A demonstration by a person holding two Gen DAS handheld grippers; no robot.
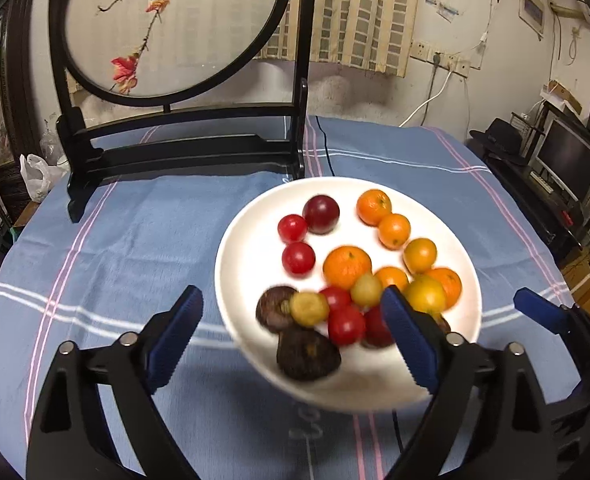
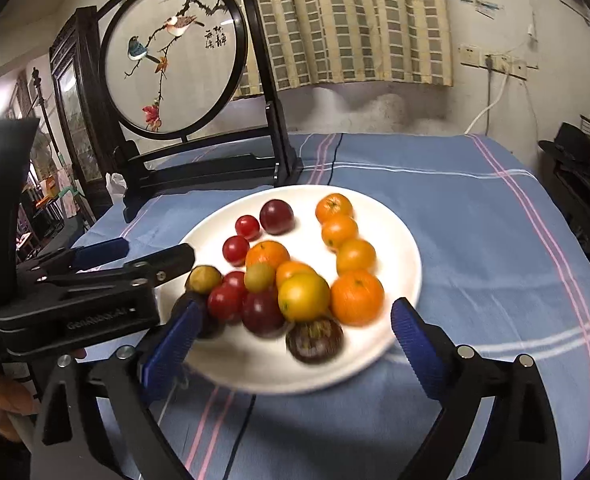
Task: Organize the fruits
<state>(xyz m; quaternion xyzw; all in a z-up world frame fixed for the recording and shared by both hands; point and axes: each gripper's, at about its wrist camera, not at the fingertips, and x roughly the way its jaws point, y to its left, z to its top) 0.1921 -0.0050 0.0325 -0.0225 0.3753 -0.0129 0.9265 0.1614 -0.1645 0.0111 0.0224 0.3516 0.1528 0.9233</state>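
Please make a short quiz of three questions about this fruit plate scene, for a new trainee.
1. True or false: the left gripper is shut on a fruit.
2. Which fruit lies at the far end of the white plate, on its right side?
A. an orange fruit
B. a banana
C. a green apple
3. Fill in: the plate stands on a blue ____ with white and pink stripes.

Key
1. False. Its fingers are spread apart, with nothing held between them; the right gripper is open too.
2. A. A row of orange fruits runs down the plate's right side, and this one is farthest.
3. Tablecloth.
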